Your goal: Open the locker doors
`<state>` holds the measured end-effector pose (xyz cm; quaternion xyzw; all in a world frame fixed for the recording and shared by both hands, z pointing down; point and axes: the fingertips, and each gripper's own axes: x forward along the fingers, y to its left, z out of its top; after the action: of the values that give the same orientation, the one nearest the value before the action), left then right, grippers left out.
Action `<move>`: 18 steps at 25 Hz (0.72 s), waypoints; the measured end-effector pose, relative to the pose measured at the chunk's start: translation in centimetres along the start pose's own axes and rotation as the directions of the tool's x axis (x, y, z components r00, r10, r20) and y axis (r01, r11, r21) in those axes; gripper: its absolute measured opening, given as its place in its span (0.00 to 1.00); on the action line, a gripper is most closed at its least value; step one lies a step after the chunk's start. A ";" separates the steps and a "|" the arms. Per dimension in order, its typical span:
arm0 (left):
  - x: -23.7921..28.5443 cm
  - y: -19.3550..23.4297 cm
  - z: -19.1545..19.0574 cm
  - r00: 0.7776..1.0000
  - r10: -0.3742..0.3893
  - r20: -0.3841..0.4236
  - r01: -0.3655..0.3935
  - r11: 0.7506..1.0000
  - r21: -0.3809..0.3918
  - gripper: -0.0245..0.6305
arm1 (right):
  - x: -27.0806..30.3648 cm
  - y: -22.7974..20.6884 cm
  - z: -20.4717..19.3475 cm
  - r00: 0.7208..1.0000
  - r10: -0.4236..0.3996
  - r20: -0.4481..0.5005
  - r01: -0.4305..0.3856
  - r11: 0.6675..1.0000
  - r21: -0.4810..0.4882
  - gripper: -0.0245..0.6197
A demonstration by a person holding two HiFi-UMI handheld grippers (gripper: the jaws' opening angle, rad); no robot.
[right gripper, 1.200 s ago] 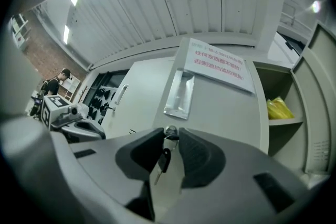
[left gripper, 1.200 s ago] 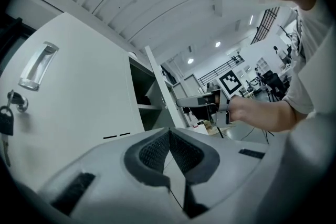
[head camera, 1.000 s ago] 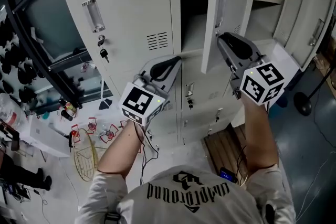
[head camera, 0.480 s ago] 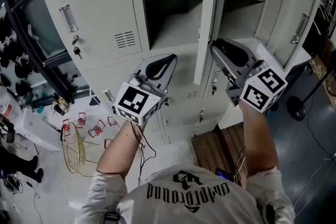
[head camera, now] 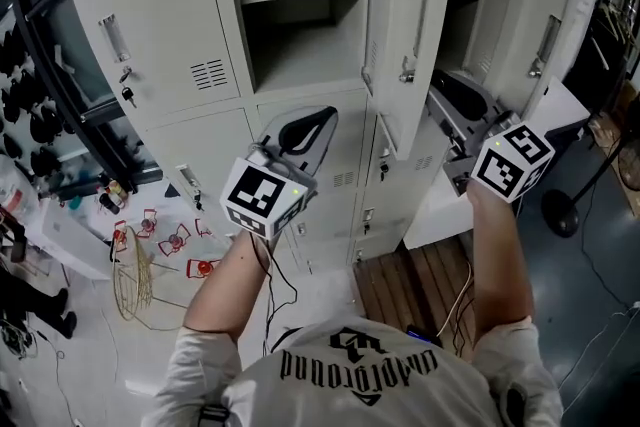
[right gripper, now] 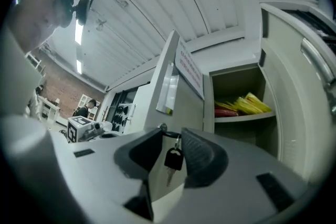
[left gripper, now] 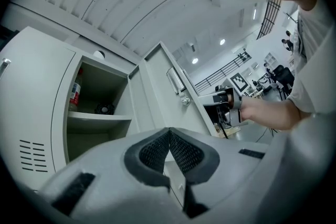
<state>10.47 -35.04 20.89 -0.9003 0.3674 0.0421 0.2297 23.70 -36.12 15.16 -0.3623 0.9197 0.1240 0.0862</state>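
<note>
Fingers of left gripper touch together, those of right gripper opening around hanging key

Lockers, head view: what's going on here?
A person stands at a bank of grey lockers with a tool in each hand. The right tool is at the swung-open middle door. Its jaws are opening, and the door's hanging key shows in the gap between them, not gripped. The left tool is shut and empty, held low in front of the lockers. The upper left door is closed.
</note>
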 end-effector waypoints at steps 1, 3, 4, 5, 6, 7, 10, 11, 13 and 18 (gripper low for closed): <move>0.2 -0.2 0.0 1.000 0.003 -0.003 -0.003 1.000 0.001 0.05 | -0.3 -0.4 0.0 1.000 0.000 -0.002 0.000 1.000 0.002 0.21; 0.6 -0.7 0.2 1.000 0.008 -0.006 -0.008 1.000 0.003 0.05 | -0.9 -1.2 0.0 1.000 -0.003 -0.007 0.003 1.000 0.000 0.22; 0.8 -0.9 0.3 1.000 0.011 -0.008 -0.011 1.000 0.005 0.05 | -1.1 -1.6 0.0 1.000 -0.006 -0.008 0.006 1.000 0.000 0.22; 0.9 -1.1 0.4 1.000 0.013 -0.009 -0.013 1.000 0.007 0.05 | -1.4 -2.0 0.0 1.000 -0.009 -0.008 0.009 1.000 0.001 0.22; 1.0 -1.3 0.5 1.000 0.015 -0.010 -0.015 1.000 0.009 0.05 | -1.7 -2.3 0.0 1.000 -0.013 -0.007 0.013 1.000 0.002 0.22; 1.1 -1.4 0.6 1.000 0.017 -0.010 -0.017 1.000 0.011 0.05 | -1.9 -2.7 0.0 1.000 -0.015 -0.006 0.016 1.000 0.003 0.22; 1.5 -1.7 0.7 1.000 0.024 -0.012 -0.024 1.000 0.011 0.05 | -2.2 -3.3 0.0 1.000 -0.019 -0.001 0.019 1.000 0.003 0.22; 1.6 -1.7 0.7 1.000 0.026 -0.012 -0.026 1.000 0.011 0.05 | -2.2 -3.5 0.0 1.000 -0.019 -0.002 0.019 1.000 0.000 0.22; 1.7 -1.9 0.7 0.999 0.029 -0.014 -0.029 1.000 0.011 0.05 | -2.3 -3.5 -0.1 1.000 -0.020 -0.007 0.020 1.000 -0.007 0.22; 1.6 -2.3 0.6 0.999 0.037 -0.019 -0.037 0.999 0.009 0.05 | -3.3 -3.7 -0.2 0.999 -0.034 -0.006 0.034 0.999 -0.021 0.23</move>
<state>13.29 -34.37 20.89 -0.8927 0.3863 0.0358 0.2292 28.61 -36.61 15.52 -0.3792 0.9124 0.1309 0.0818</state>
